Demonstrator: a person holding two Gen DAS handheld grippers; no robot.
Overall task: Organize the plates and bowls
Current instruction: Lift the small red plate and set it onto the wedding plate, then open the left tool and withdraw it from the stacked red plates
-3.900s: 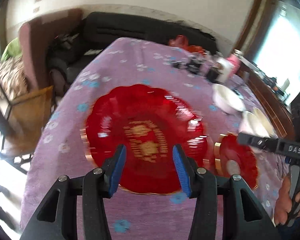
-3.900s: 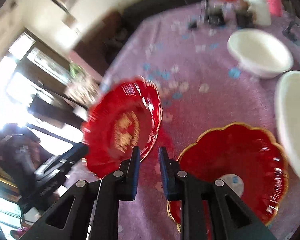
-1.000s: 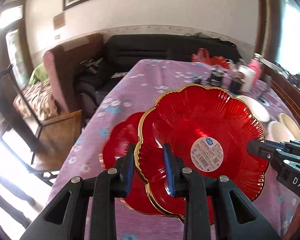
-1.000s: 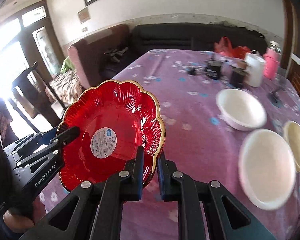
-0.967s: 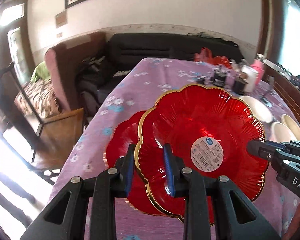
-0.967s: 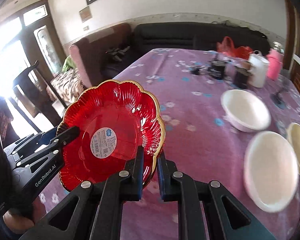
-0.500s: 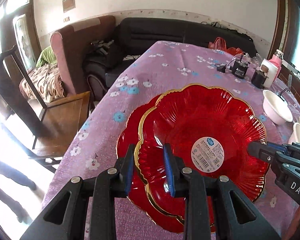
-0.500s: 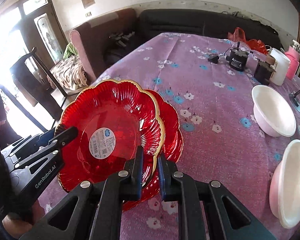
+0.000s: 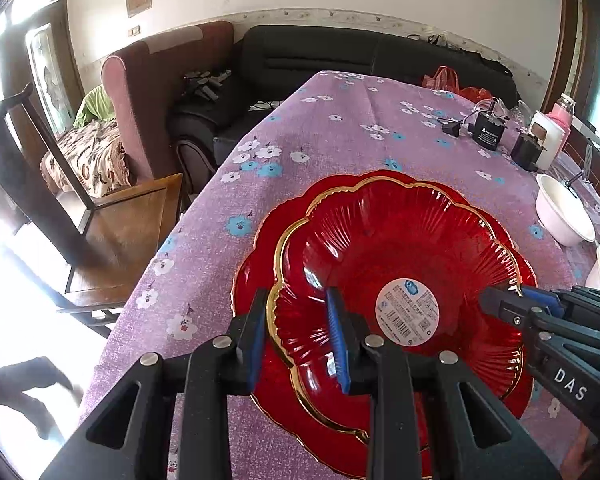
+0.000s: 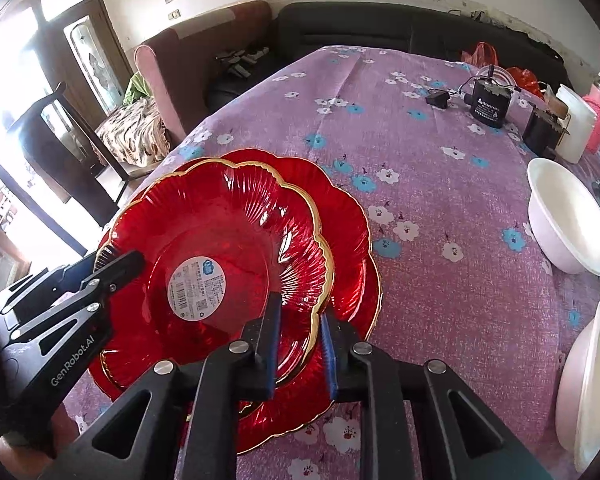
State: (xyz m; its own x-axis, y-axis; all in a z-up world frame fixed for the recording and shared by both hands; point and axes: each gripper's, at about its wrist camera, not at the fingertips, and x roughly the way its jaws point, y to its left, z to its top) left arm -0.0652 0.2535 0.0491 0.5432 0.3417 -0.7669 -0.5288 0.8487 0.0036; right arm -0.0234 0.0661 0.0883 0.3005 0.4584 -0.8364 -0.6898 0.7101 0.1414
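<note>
I grip the upper red plate (image 9: 404,264) with both the left gripper (image 9: 298,336) and the right gripper (image 10: 299,350), stacking it; next I lower it squarely onto the lower red plate (image 10: 348,220) and release.

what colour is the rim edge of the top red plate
Gold, a thin scalloped line around the top red plate; clearest in the right wrist view.

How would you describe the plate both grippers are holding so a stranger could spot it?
On the purple flowered tablecloth, two red scalloped plates overlap at the near edge. The held plate is the upper one, over the larger red plate. Only it has a round white barcode sticker at its centre.
</note>
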